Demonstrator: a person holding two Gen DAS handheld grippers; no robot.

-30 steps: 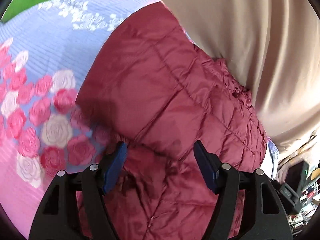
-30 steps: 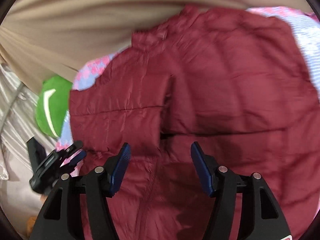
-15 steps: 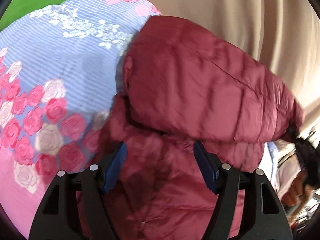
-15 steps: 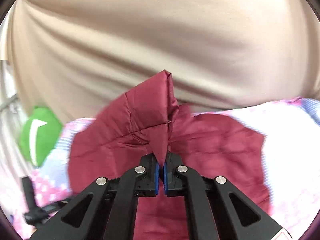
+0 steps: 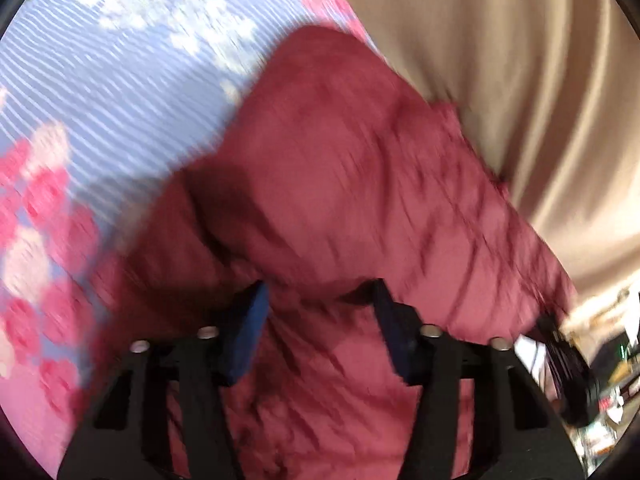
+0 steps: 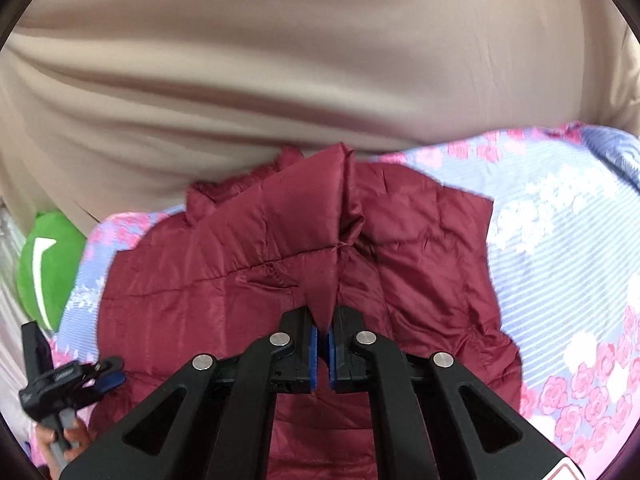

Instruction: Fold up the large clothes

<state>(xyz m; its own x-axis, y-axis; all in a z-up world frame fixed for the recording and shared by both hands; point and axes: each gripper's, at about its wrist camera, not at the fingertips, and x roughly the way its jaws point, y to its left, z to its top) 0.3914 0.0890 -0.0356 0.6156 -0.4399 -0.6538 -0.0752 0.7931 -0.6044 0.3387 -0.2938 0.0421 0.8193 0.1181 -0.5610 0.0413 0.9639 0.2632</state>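
A dark red quilted puffer jacket [image 6: 420,248] lies on a bed sheet with pink roses and blue stripes [image 6: 560,248]. My right gripper [image 6: 323,334] is shut on a fold of the jacket and holds that part raised over the rest. In the blurred left wrist view the jacket [image 5: 352,184] fills the middle. My left gripper [image 5: 320,320] is open just above the jacket, with cloth bulging between its blue pads. The left gripper also shows at the lower left of the right wrist view [image 6: 80,376].
A beige curtain [image 6: 320,60] hangs behind the bed, also in the left wrist view [image 5: 520,60]. A green plush object [image 6: 48,272] lies at the bed's left edge. Clutter shows off the bed at the far right [image 5: 600,360].
My right gripper shut on a jacket fold, lifted it, and now carries it lower over the jacket. The left wrist view has shifted and blurred; the left gripper stays open.
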